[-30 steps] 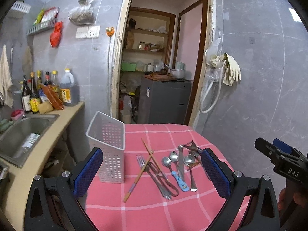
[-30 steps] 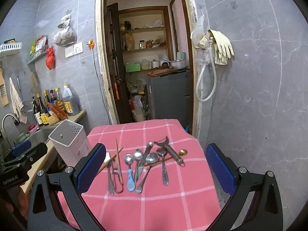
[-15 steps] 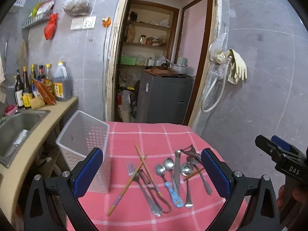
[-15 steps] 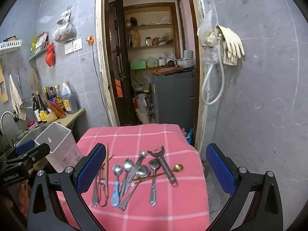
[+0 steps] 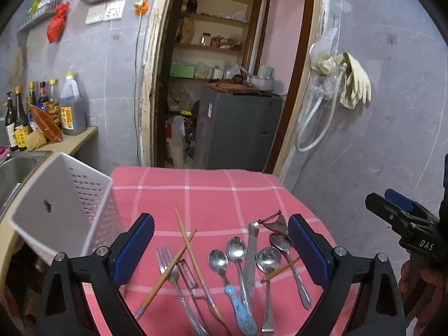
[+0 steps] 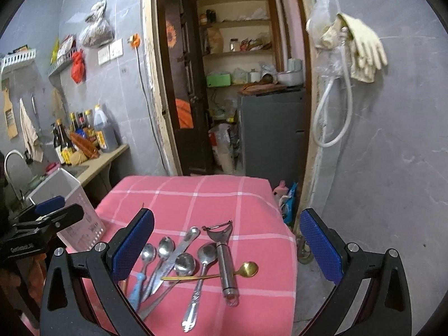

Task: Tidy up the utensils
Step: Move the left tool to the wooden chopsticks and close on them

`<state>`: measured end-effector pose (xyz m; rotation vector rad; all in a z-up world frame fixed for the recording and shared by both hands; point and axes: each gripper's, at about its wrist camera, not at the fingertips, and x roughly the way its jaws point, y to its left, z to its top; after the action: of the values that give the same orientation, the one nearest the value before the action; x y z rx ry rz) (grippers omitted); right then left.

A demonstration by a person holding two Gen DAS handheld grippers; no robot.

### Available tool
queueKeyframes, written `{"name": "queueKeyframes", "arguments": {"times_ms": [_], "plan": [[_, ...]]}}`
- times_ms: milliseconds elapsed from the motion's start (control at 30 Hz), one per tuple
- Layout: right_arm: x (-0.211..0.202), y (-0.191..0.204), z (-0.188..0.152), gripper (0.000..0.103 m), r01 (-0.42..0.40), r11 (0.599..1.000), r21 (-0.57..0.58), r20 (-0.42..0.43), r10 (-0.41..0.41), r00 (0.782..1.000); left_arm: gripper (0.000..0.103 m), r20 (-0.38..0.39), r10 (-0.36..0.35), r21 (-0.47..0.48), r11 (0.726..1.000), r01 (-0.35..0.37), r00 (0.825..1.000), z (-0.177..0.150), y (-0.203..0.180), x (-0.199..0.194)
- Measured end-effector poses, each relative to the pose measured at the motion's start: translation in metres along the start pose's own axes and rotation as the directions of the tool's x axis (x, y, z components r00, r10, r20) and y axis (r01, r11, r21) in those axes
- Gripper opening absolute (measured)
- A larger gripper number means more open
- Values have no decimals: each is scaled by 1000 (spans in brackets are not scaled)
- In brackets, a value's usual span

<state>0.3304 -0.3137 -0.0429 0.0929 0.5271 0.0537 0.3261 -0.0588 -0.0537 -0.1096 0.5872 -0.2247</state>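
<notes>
Right gripper (image 6: 226,245) jaws wide apart above spoons (image 6: 165,247), peeler (image 6: 224,254) and gold spoon (image 6: 247,269) on pink cloth (image 6: 224,196).

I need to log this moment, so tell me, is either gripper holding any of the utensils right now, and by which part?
Nothing is held. The left gripper, jaws closing, and the open right gripper hover above the utensils.
</notes>
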Motion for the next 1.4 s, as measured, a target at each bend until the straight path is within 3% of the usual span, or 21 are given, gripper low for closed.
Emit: {"name": "queueKeyframes", "arguments": {"times_ms": [267,467,633,933,967,1133,1200,1300,1400], "plan": [[61,-5,-9,101,-116,993,-24,-101,114,988,75,-119,17,-43,999,-23,993,-5,11,65],[109,-6,-23,83,-177,984,2,-195,174,965,67,-201,64,-39,997,-73,978,-10,23,109],[148,-8,-37,62,-208,977,54,-282,214,935,58,-290,97,-41,993,-113,952,-17,37,140],[200,-9,-58,46,-236,965,116,-416,263,871,35,-427,102,-27,992,-126,898,-26,45,169],[203,-8,-60,46,-236,965,116,-426,262,866,34,-423,113,-14,991,-131,899,-27,44,168],[208,-5,-66,42,-251,961,120,-450,278,849,34,-452,136,18,990,-143,882,-26,39,171],[209,-5,-67,35,-264,954,144,-462,301,834,30,-469,146,23,988,-154,871,-25,38,172],[212,-5,-70,30,-274,946,171,-471,323,821,17,-496,153,19,986,-165,855,-17,39,180],[214,-3,-72,27,-290,937,197,-478,350,805,15,-522,116,-15,989,-145,845,-12,42,183]]}}
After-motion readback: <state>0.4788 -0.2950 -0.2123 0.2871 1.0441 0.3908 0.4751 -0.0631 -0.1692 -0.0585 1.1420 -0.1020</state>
